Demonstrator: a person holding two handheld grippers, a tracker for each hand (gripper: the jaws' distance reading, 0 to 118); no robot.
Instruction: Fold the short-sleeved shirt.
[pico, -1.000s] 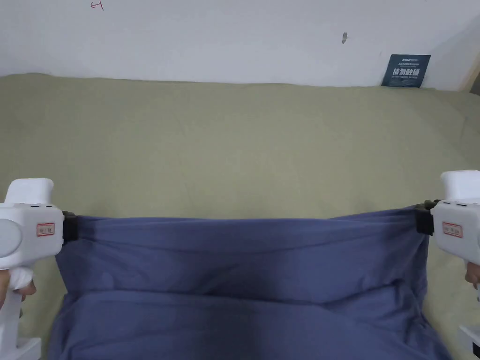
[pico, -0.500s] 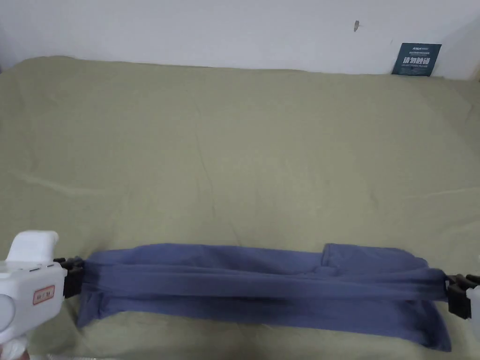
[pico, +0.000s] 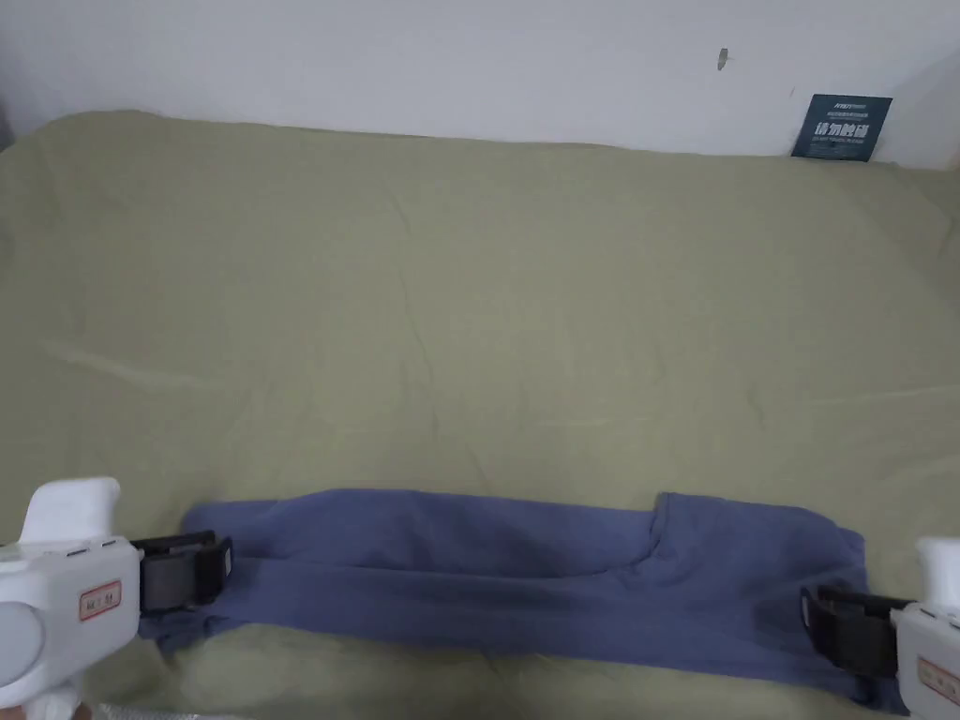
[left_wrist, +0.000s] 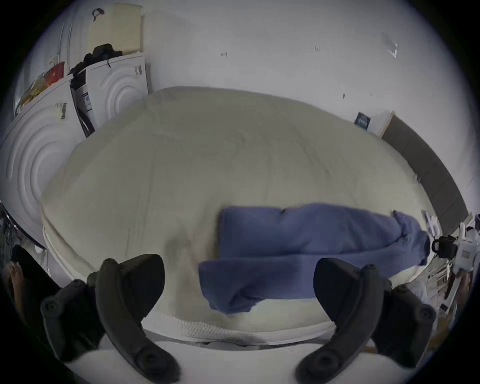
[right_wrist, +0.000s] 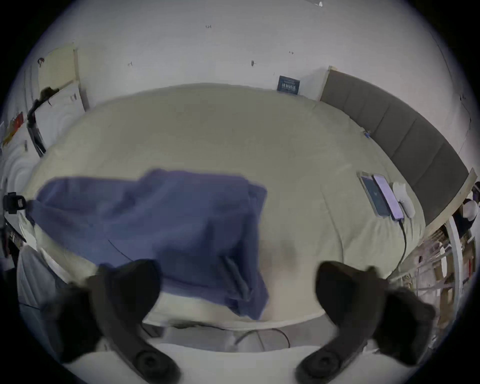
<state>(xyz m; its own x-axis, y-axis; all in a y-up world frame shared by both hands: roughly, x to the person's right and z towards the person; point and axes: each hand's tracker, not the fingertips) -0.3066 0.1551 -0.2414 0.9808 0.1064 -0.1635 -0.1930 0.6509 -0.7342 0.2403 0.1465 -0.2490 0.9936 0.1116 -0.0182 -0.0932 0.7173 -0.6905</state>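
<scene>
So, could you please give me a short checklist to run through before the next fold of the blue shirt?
1. Left gripper released: ok, jaws wide apart, nothing between them.
2. Right gripper released: ok, jaws apart, though that view is blurred.
3. Shirt resting on the bed: ok, lying as a long folded band.
4. Band lying flat: not ok, its left end droops over the bed's near edge.
5. Room to fold: ok, the phones lie well away from the shirt.
6. Fold edges aligned: cannot tell.
</scene>
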